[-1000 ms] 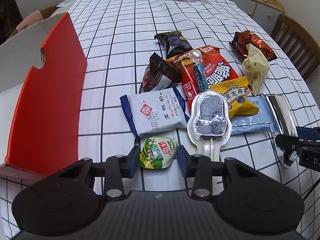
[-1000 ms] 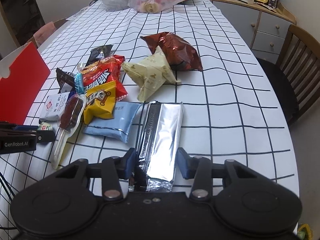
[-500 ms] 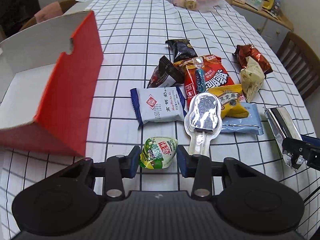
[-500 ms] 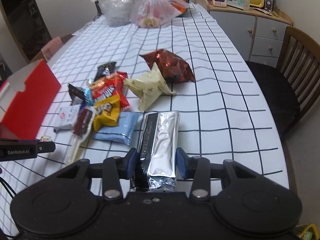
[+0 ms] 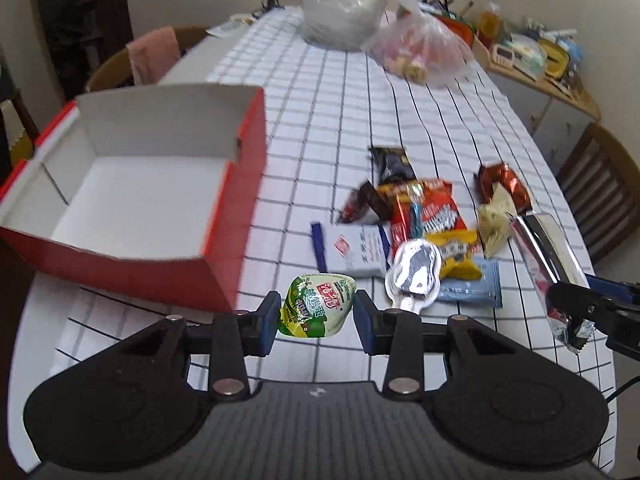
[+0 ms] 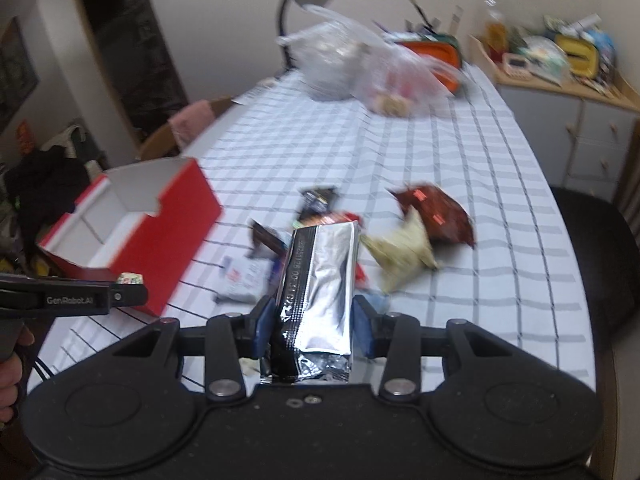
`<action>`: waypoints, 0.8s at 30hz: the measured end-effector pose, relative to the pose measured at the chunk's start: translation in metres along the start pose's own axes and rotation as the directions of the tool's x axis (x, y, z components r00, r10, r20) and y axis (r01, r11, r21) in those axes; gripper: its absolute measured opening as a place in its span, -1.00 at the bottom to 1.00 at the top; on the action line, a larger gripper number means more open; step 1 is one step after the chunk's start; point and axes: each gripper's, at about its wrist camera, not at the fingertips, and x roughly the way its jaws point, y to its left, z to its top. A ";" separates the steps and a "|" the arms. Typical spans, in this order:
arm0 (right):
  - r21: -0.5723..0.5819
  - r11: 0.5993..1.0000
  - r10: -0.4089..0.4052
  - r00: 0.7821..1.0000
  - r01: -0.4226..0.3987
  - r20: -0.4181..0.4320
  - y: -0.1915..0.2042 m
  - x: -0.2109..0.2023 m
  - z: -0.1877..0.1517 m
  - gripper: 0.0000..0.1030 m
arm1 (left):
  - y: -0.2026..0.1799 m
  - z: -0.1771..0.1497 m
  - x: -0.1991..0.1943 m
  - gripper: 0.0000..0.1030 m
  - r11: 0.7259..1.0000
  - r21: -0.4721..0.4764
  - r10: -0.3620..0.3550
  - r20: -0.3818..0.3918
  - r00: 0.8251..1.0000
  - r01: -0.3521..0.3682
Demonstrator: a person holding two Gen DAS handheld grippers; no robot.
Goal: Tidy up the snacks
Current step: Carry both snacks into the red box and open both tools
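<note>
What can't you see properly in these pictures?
- Right wrist view: the silver packet hides snacks behind it; the snack pile is blurred.
- Left wrist view: the red box's near wall hides part of its floor.
- Both views: writing on the green jelly cup is too small.

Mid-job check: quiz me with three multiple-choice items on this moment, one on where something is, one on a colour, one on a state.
1. Where is the box relative to the snack pile, in the left wrist view?
A. left of it
B. right of it
C. on top of it

2. What colour is the box's outside?
A. blue
B. red
C. green

3. What are the right tongs doing?
A. hanging open over the table
B. gripping the silver packet
C. gripping the box

Answers:
1 A, the box stands left of the pile.
2 B, its outer walls are red, its inside white.
3 B, both pads press the packet's sides, held clear of the table.
</note>
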 end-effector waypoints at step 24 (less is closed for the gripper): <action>-0.222 0.970 0.086 0.995 -0.096 -0.058 0.208 0.105 0.074 -0.22 | 0.169 0.075 -0.007 -0.25 0.998 0.003 0.055 0.036 0.998 -0.055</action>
